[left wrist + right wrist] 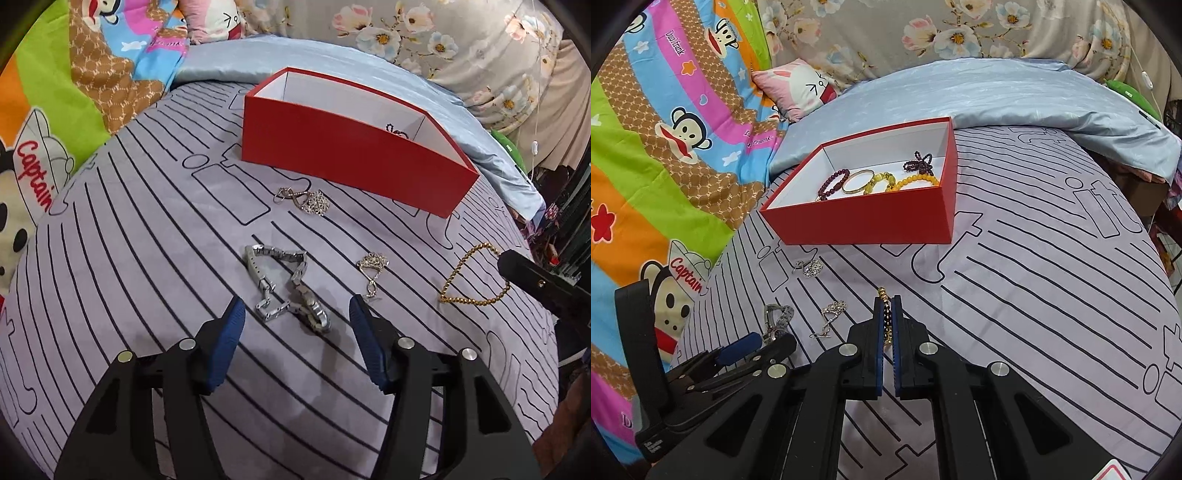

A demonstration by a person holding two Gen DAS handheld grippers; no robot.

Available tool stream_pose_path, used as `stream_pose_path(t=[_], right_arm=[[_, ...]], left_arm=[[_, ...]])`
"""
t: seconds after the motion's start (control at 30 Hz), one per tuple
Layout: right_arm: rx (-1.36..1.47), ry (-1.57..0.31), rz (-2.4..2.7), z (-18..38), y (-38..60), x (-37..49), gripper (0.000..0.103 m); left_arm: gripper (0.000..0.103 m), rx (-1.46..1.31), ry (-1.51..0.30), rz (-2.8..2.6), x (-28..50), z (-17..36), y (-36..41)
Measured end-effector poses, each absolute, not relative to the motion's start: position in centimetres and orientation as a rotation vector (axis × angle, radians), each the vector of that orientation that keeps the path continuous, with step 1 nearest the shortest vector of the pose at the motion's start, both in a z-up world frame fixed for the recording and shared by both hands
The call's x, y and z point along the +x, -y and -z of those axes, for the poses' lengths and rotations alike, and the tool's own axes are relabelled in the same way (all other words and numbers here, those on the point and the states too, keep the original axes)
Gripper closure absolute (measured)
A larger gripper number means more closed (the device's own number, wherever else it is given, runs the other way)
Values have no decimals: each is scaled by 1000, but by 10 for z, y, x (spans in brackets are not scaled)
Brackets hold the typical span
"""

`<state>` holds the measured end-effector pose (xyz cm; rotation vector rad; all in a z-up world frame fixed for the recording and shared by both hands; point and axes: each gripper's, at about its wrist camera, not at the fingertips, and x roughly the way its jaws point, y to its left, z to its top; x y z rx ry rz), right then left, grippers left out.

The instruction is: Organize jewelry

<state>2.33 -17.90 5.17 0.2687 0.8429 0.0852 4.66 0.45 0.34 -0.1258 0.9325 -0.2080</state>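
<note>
**Inspector:** What is found at the gold bead bracelet?

**Recorder:** It is clamped between the blue pads of the right tongs, which are closed down onto it. Part of the strand is seen lying on the grey striped bedspread.

**Inspector:** And the left tongs?

**Recorder:** They are held open, nothing gripped. A silver metal watch lies on the bedspread between the fingertips, untouched by either pad.

**Inspector:** Other loose items?

**Recorder:** A small silver chain is noted just right of the watch, and a silver tangle with rings lies farther off, near the red box.

**Inspector:** Box contents?

**Recorder:** Recorded inside: a dark red bead bracelet, a gold bangle, yellow bead bracelets and a dark purple bead piece.

**Inspector:** Surroundings?

**Recorder:** A blue quilt is folded behind the box; a cartoon-print blanket lies to the left.
</note>
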Motion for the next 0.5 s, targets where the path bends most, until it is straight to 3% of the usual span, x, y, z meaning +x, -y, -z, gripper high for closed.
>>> stream_pose_path(t=[0.07, 0.13, 0.3, 0.5], right_arm=[[269, -848, -86, -50, 178, 24, 99], [271, -851, -87, -49, 179, 25, 99], [277, -856, -87, -46, 179, 27, 99], [277, -858, -91, -45, 177, 27, 99]], left_arm=[[51, -125, -926, 203, 48, -2, -3], [64, -112, -916, 203, 49, -1, -1], [81, -100, -910, 217, 48, 0, -2], [84, -102, -914, 236, 46, -1, -1]])
